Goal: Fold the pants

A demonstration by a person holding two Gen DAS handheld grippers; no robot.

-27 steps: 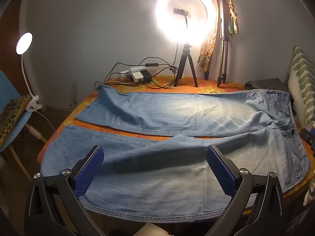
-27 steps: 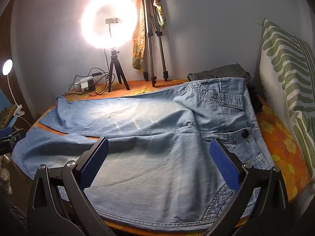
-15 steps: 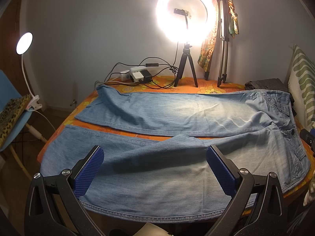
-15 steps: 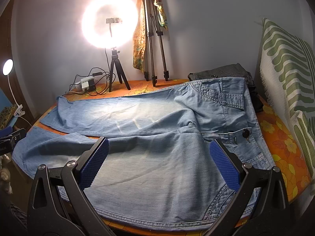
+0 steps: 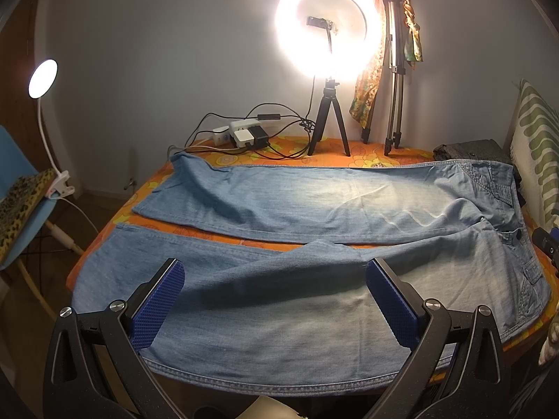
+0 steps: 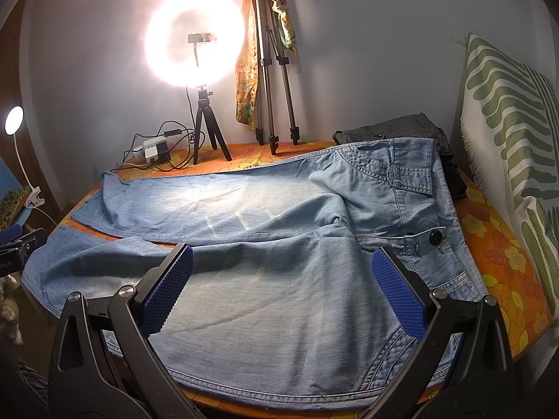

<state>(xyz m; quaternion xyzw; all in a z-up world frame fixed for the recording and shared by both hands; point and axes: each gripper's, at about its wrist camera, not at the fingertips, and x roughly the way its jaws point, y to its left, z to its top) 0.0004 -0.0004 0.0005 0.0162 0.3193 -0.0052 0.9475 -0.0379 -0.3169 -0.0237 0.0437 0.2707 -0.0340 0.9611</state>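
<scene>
Nothing has moved since earlier. We hold both tools, left (image 5: pixel 274 298) and right (image 6: pixel 281 284), apart over the near edge. The pants (image 5: pixel 314 244) lie flat for folding.

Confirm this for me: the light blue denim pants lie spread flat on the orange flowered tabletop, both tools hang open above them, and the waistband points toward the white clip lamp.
Not quite. The waistband of the light blue denim pants points away from the white clip lamp, toward the green striped cushion; the right wrist view shows it. The hems lie at the lamp end. The rest holds: pants flat on the orange flowered tabletop, left tool and right tool open.
</scene>
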